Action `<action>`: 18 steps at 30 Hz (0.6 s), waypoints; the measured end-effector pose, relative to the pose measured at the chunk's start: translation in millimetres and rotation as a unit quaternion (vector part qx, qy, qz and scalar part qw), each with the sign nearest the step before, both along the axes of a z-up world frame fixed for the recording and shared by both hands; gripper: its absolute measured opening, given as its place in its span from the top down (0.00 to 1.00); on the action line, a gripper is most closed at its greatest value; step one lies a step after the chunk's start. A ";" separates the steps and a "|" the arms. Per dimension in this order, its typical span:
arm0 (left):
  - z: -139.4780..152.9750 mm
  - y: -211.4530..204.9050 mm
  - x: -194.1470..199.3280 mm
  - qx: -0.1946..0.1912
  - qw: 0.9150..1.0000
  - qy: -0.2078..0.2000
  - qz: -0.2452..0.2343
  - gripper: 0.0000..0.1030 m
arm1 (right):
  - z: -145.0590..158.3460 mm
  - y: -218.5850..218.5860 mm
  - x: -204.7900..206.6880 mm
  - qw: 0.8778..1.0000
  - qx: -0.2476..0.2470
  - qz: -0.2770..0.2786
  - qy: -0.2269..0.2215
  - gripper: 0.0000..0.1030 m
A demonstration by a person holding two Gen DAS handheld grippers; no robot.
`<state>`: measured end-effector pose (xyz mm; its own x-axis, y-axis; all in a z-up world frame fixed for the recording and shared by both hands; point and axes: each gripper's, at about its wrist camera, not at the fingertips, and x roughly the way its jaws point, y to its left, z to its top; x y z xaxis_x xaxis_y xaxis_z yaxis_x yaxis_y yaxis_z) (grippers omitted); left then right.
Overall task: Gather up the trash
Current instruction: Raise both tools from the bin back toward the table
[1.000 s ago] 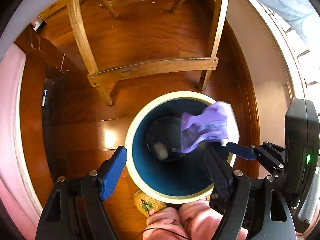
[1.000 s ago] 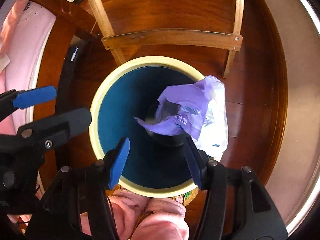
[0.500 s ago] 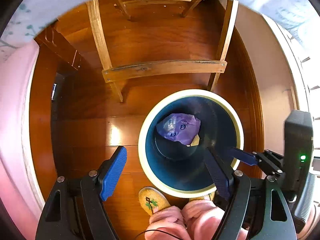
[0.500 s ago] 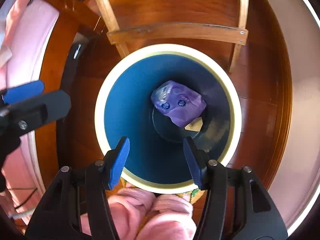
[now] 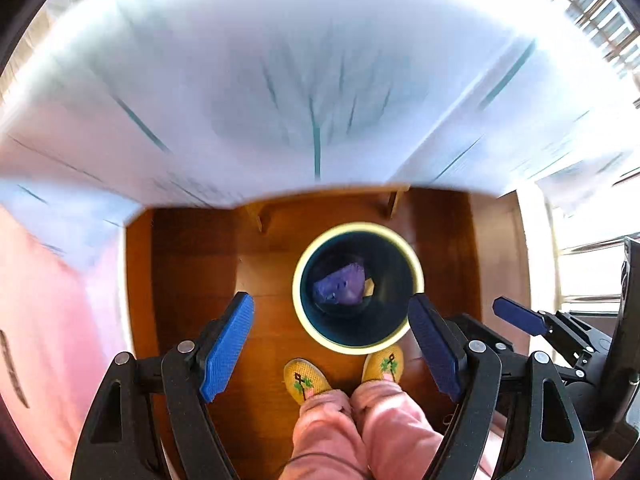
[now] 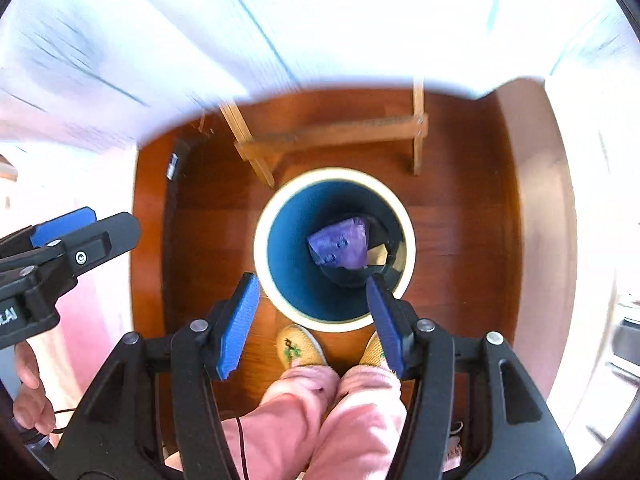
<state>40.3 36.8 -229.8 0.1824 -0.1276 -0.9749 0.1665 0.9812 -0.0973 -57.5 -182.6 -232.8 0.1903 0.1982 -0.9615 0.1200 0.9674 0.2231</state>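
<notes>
A round bin with a cream rim (image 5: 416, 276) (image 6: 262, 276) and dark blue inside stands on the wooden floor. A crumpled purple wrapper (image 5: 340, 290) (image 6: 340, 246) lies at its bottom beside a small tan scrap (image 6: 378, 254). My left gripper (image 5: 332, 350) is open and empty, high above the bin's near side. My right gripper (image 6: 310, 318) is open and empty, also high above the bin. Each gripper shows at the edge of the other's view.
A table edge with a white, teal-patterned cloth (image 5: 312, 100) (image 6: 320, 28) fills the upper half, blurred. A wooden chair frame (image 6: 332, 136) stands behind the bin. The person's pink trousers and yellow slippers (image 5: 306, 380) are just in front of the bin. Pink fabric (image 5: 52, 320) is at the left.
The purple wrapper dropped from my right gripper into the bin. Both grippers then rose well above the bin, and the tablecloth came into view.
</notes>
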 end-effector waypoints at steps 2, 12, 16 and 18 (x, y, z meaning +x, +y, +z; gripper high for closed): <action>41.7 4.9 -1.1 -0.001 1.000 -0.014 -0.004 0.22 | 44.2 5.7 0.8 1.000 -0.006 -0.006 -0.014 0.49; 206.0 37.5 -4.8 -0.016 0.995 -0.097 -0.020 0.22 | 241.6 35.8 5.6 0.991 -0.023 -0.028 -0.128 0.49; 252.6 50.6 -4.0 -0.031 0.991 -0.130 -0.022 0.22 | 297.2 44.0 5.6 0.985 -0.029 -0.044 -0.164 0.49; 274.1 54.1 -2.8 -0.028 0.988 -0.147 -0.025 0.22 | 316.5 48.7 3.9 0.982 -0.031 -0.052 -0.180 0.49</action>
